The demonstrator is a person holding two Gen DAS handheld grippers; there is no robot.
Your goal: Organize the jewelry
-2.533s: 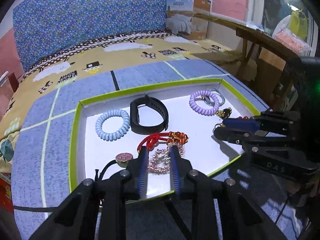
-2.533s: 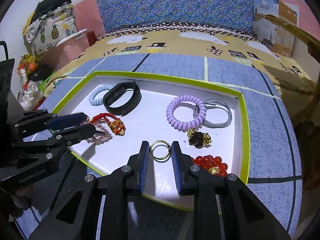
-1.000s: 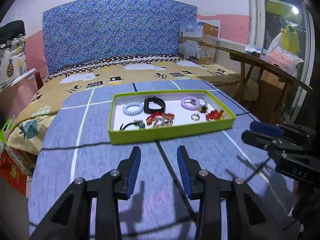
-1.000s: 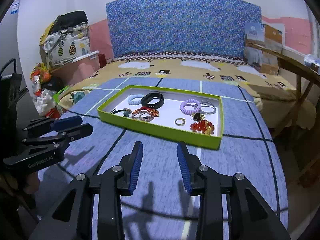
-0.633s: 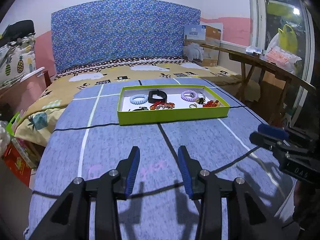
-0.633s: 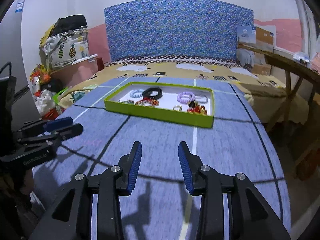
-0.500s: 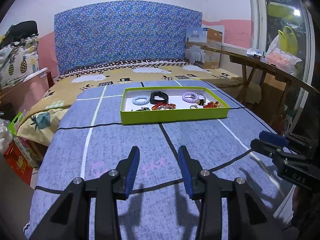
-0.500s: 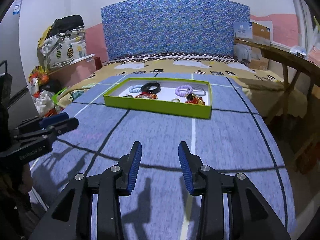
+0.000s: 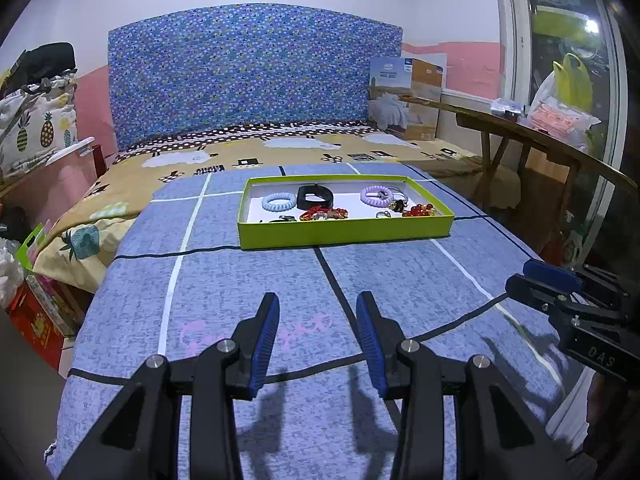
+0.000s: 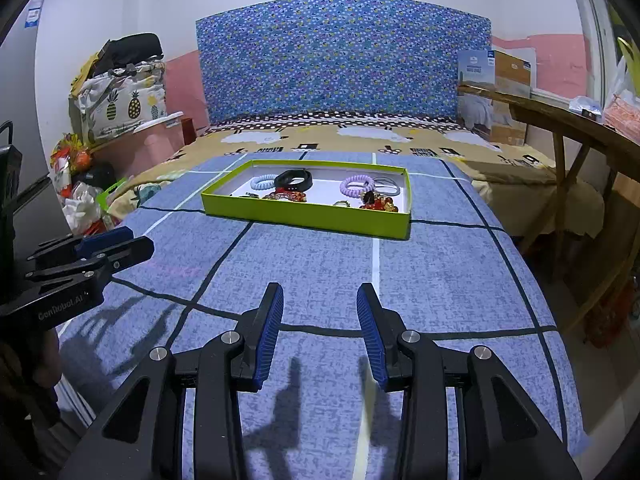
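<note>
Both claws, left claw (image 9: 316,316) and right claw (image 10: 320,308), agape, tilted downward.

Left gripper (image 9: 316,320) jaws apart, empty, right gripper (image 10: 319,312) likewise

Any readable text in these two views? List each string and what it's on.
"DAS" on the right gripper body, seen from the left wrist view.
"GenRobot.AI" on the left gripper body, seen from the right wrist view; soft, partly guessed.
Cardboard box by the headboard: printed label, too small to read.
Blue-and-white paper on the wall: too blurred to read.
Pink marks on the blue bedspread: illegible.
</note>
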